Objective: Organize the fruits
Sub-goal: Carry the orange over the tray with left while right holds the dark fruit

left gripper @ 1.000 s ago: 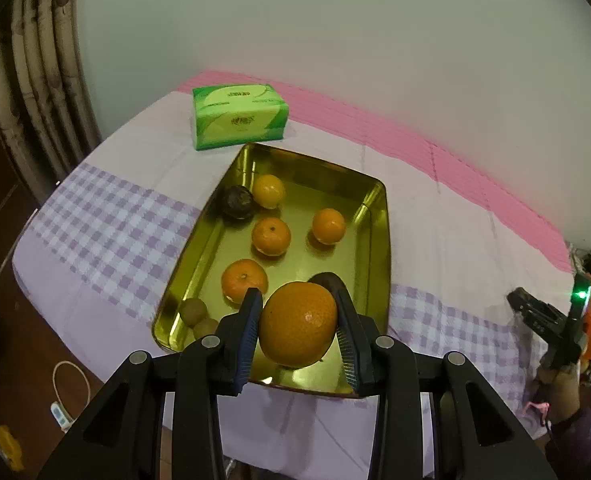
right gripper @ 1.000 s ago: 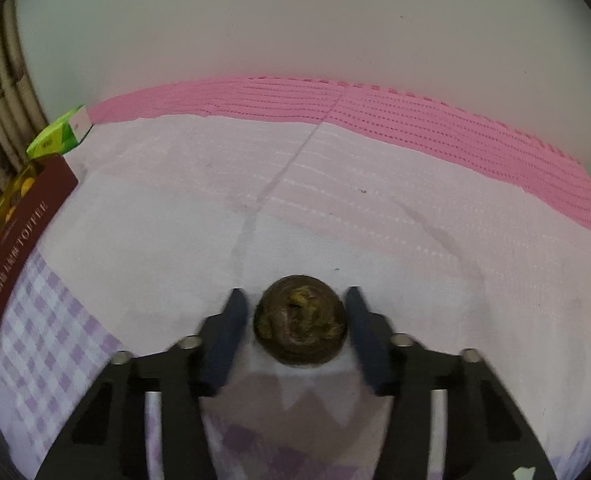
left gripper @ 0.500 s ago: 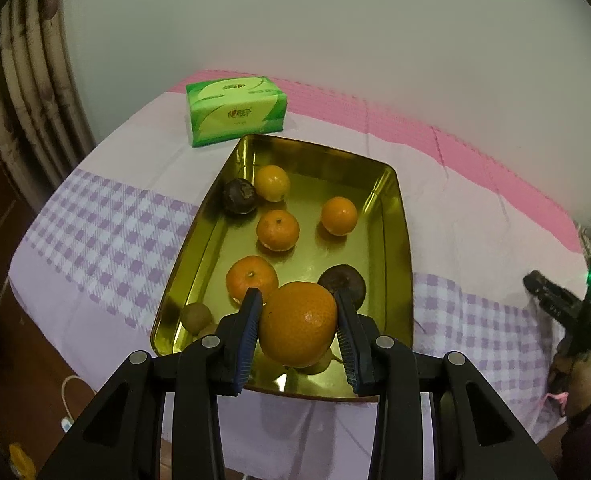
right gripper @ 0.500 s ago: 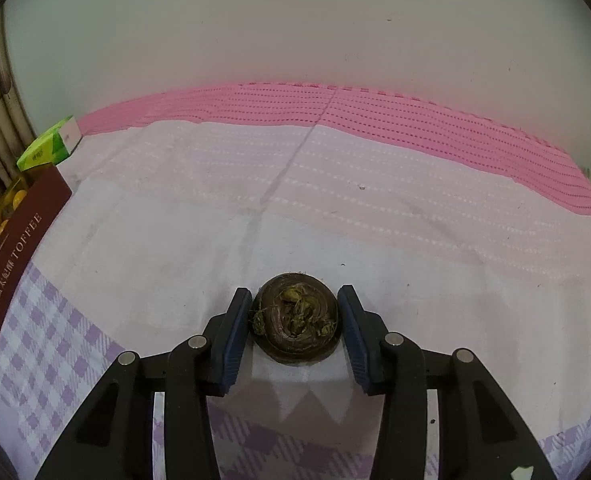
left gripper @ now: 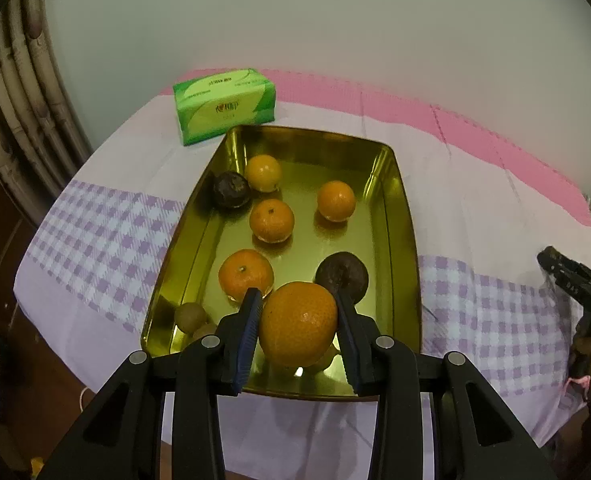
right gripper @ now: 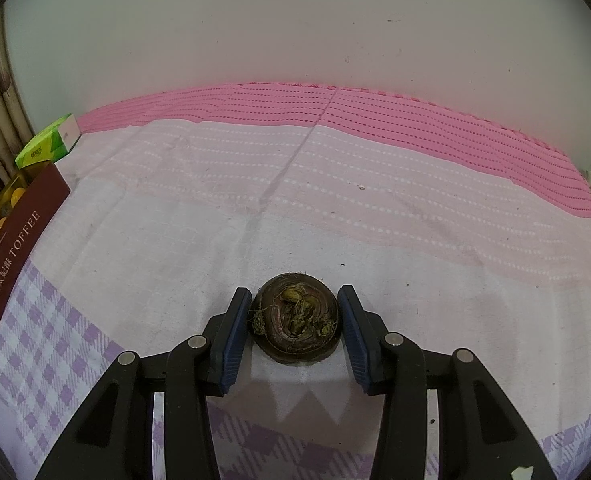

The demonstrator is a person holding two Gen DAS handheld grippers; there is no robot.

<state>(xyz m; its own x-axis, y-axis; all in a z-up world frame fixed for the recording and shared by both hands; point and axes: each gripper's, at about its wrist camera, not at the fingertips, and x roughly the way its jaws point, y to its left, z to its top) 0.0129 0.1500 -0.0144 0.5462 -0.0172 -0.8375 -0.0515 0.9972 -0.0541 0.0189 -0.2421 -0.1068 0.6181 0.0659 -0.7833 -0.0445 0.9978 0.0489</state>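
The table (right gripper: 375, 208) wears a pink, white and purple-checked cloth. On it sits a gold tray (left gripper: 405, 248) holding oranges and dark fruits; its near end is partly hidden behind the left claw (left gripper: 297, 330), which pinches a large orange (left gripper: 298, 323) above the tray. A green tissue pack (left gripper: 225, 106) lies just beyond. The right claw (right gripper: 294, 320) stands spread around a dark round fruit (right gripper: 295, 328) resting on the cloth, with a slight gap at the right pad. Two small brownish fruits (left gripper: 190, 317) are half-hidden.
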